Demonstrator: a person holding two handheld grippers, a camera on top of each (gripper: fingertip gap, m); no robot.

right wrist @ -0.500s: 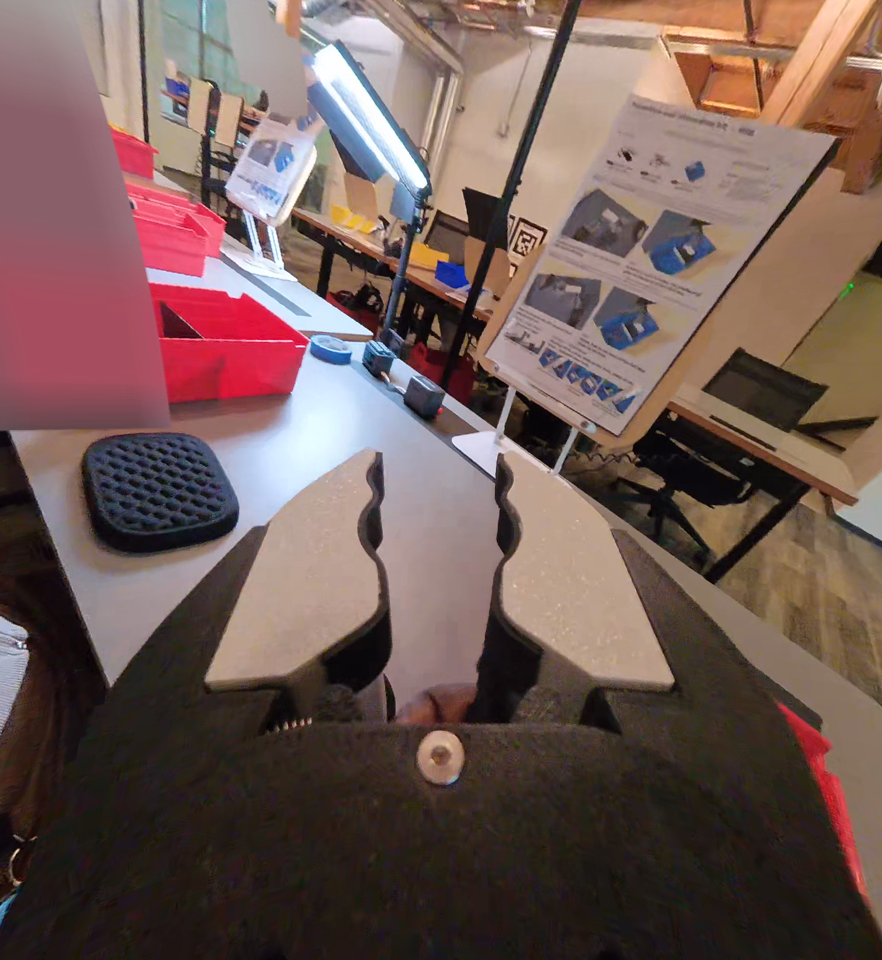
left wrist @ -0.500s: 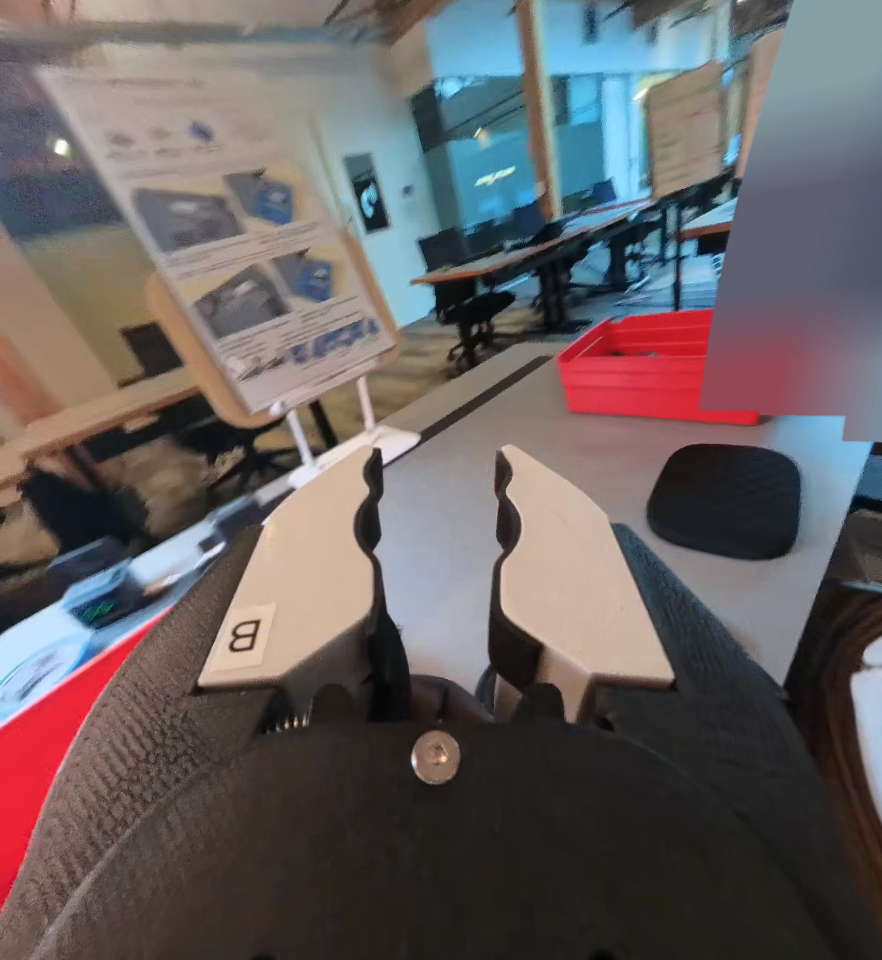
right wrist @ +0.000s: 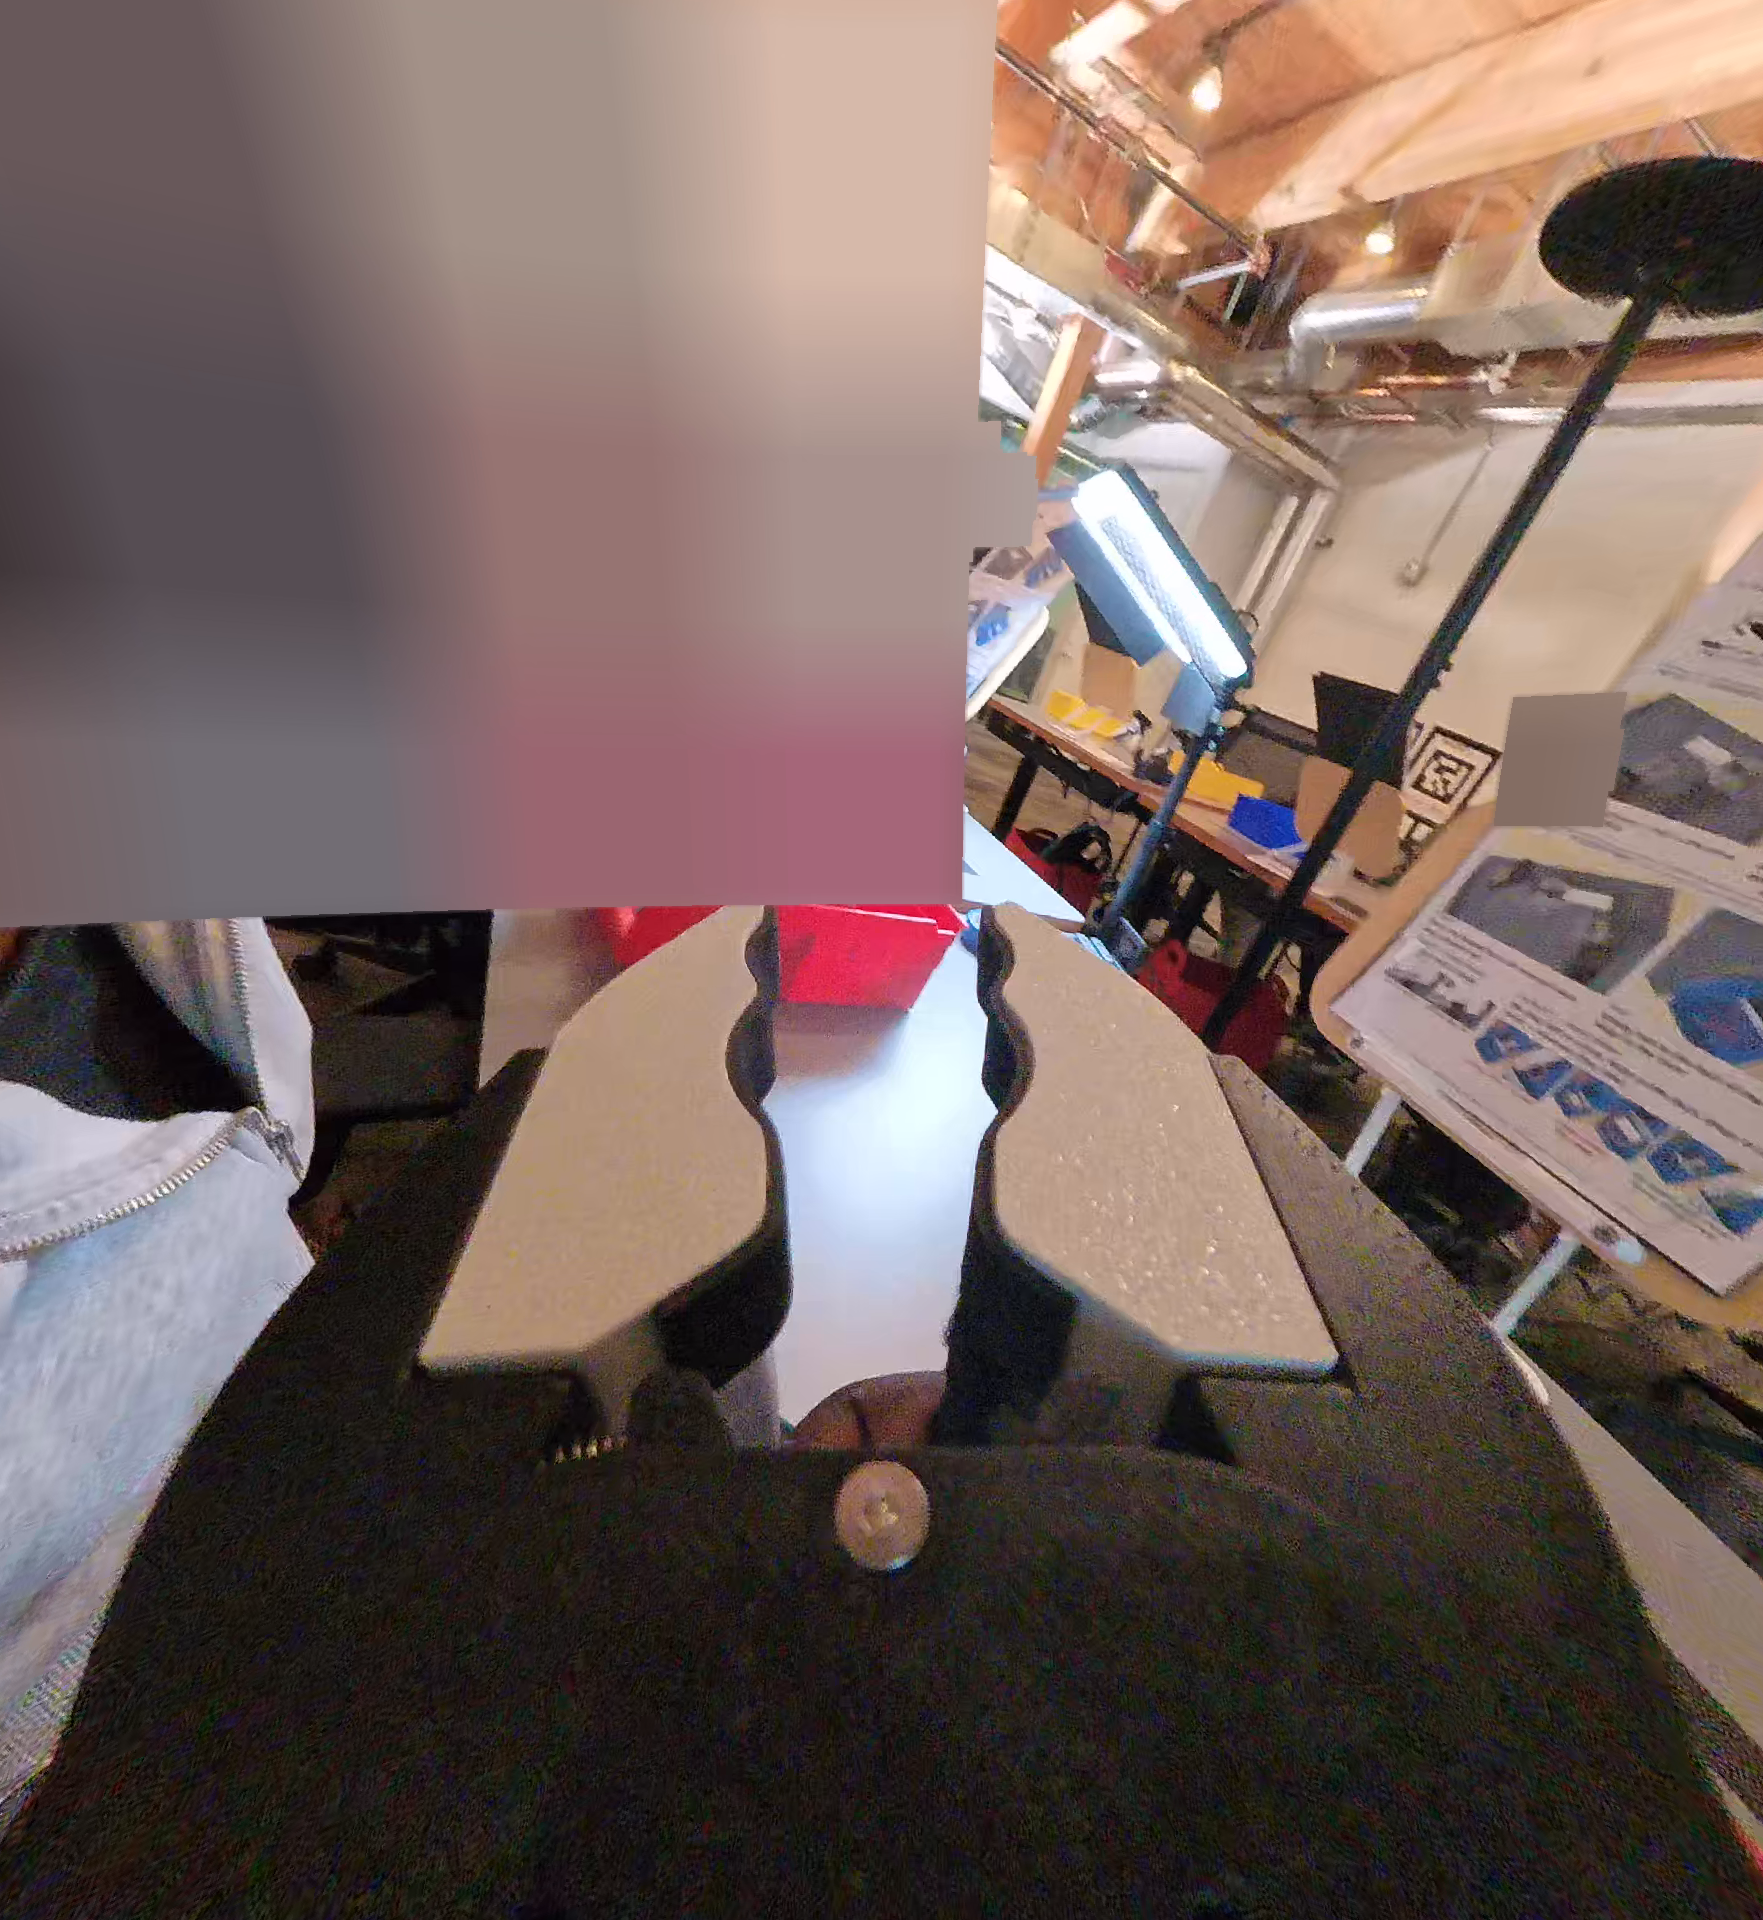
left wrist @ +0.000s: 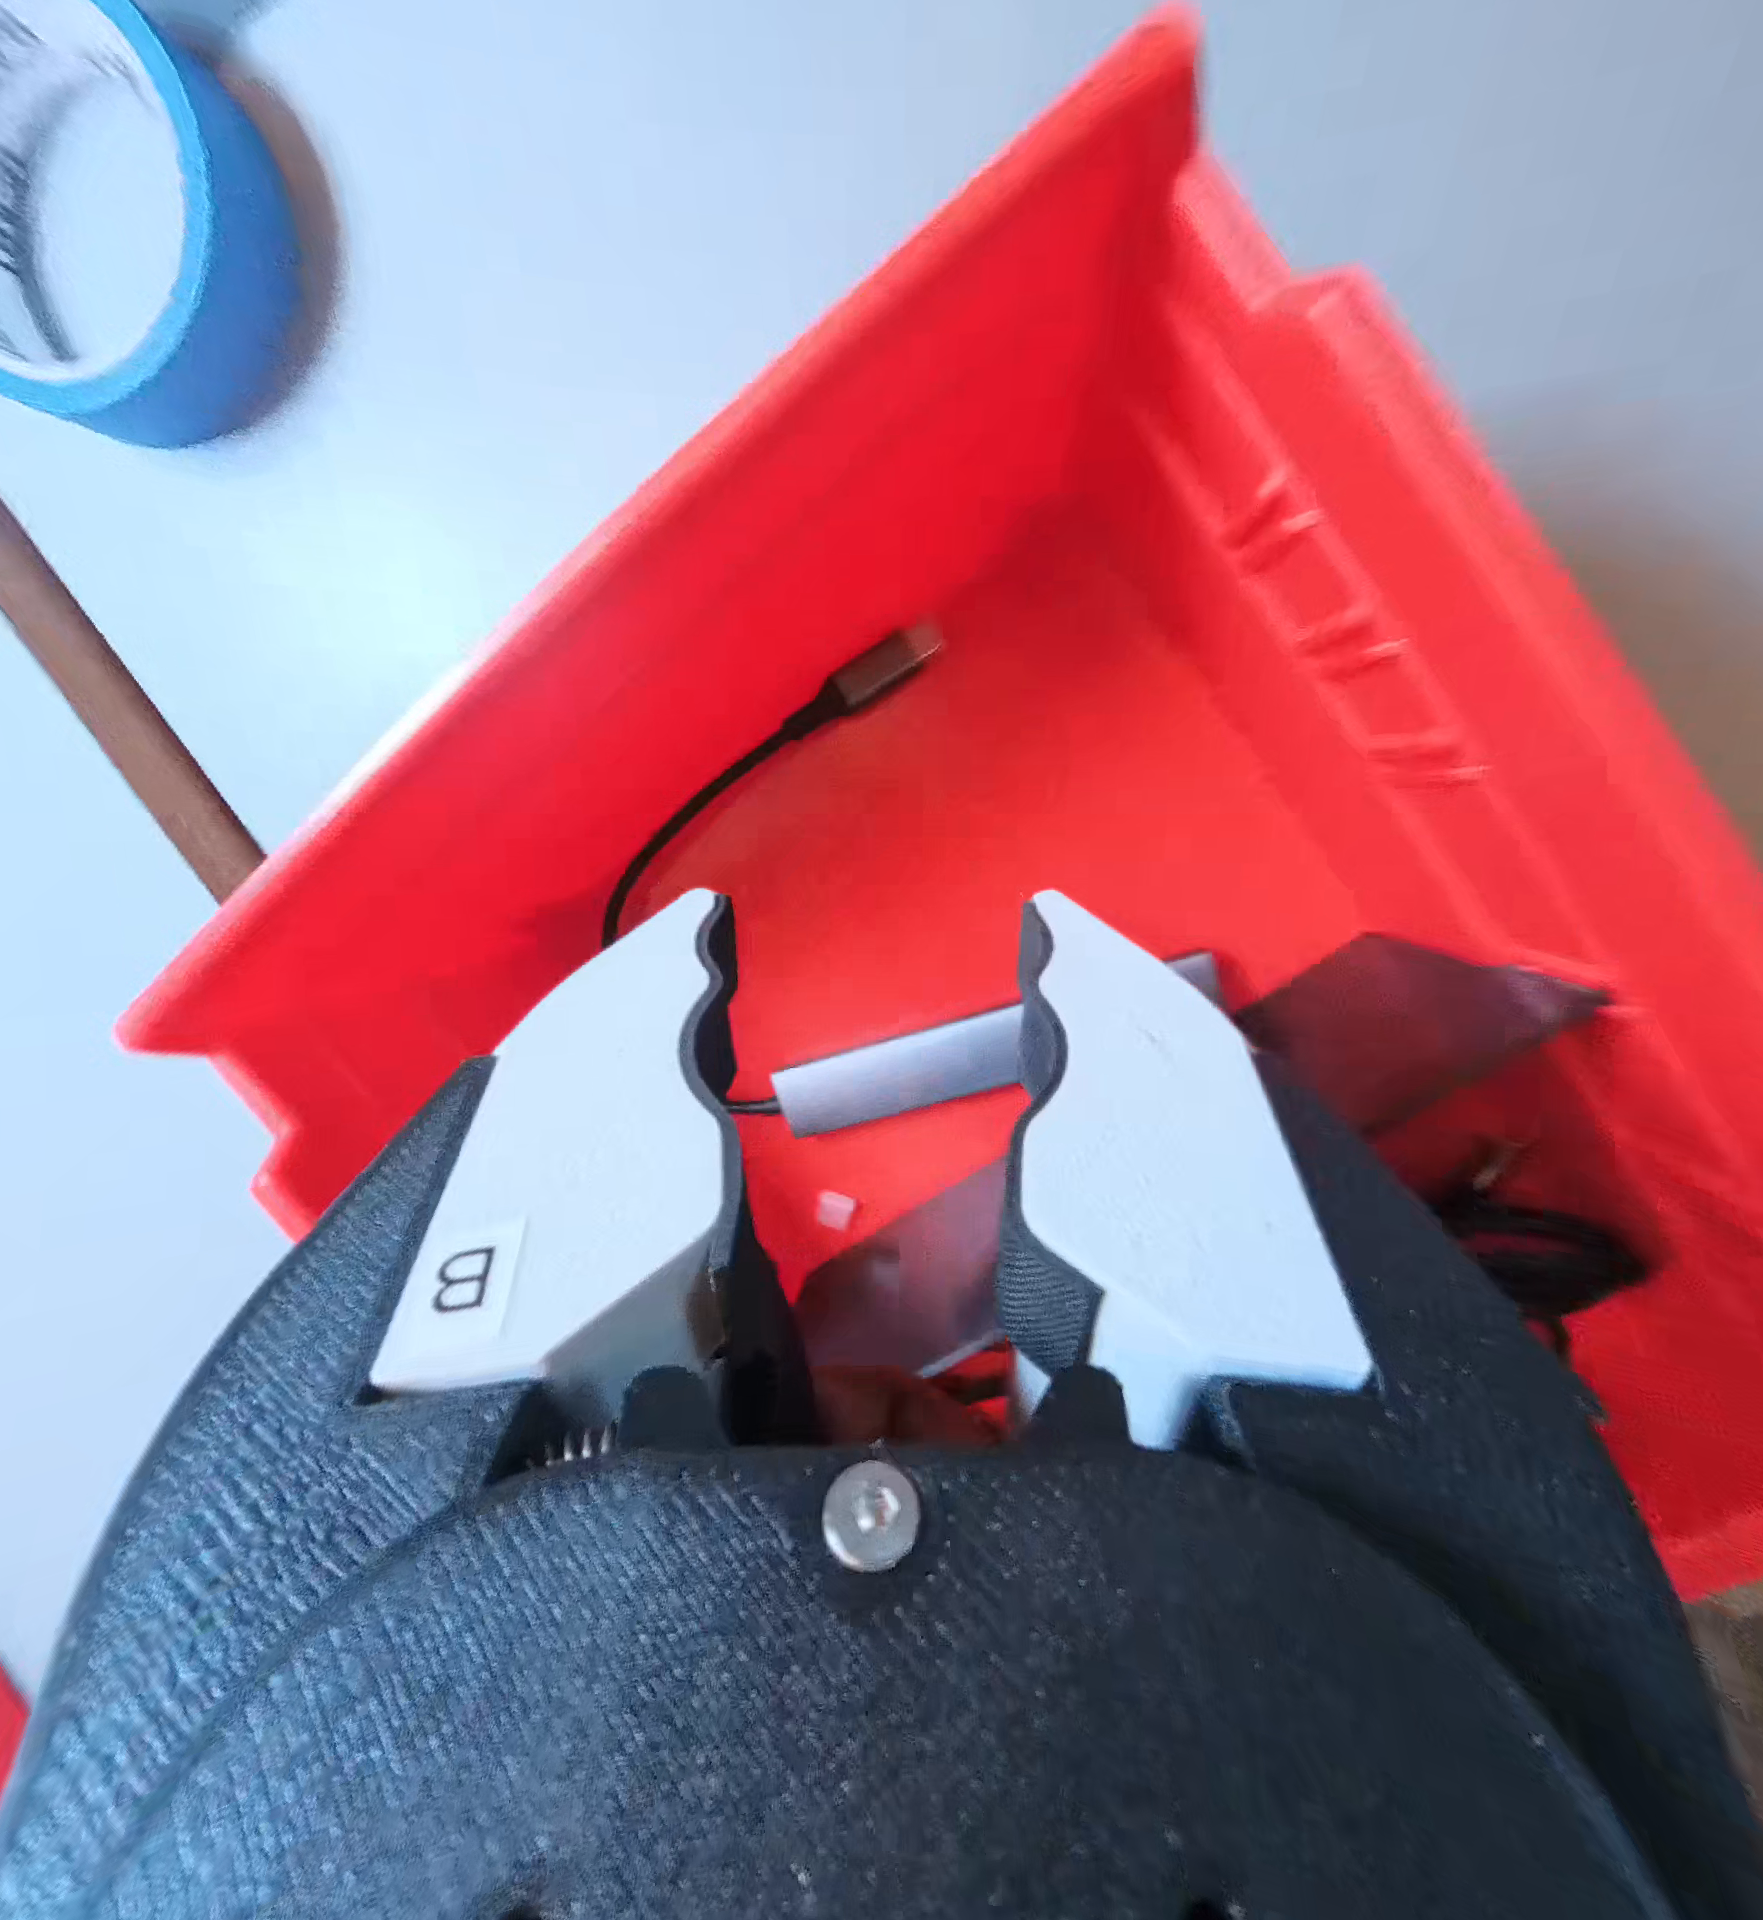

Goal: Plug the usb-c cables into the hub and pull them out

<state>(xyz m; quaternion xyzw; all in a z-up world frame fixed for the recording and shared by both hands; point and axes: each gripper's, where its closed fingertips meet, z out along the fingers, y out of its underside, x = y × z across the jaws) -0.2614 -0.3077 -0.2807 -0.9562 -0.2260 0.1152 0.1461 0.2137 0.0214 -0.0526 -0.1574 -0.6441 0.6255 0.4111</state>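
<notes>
Hub [left wrist: 908, 1075] now lies between the spread, empty left gripper [left wrist: 872, 914] fingers inside the red bin [left wrist: 856, 468], its cable plug [left wrist: 882, 665] at 12 o'clock, after half a second ago facing the room: pickup is starting, while the right gripper [right wrist: 872, 925], also spread and empty, waits.

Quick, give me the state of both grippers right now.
Left gripper: open, holding nothing, over the red bin with the grey hub below its fingers.
Right gripper: open, holding nothing, above the table.

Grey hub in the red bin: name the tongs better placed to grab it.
Left. The open left tongs hover over the red plastic bin, the slim grey hub between their tips; the right tongs face away, empty.
</notes>
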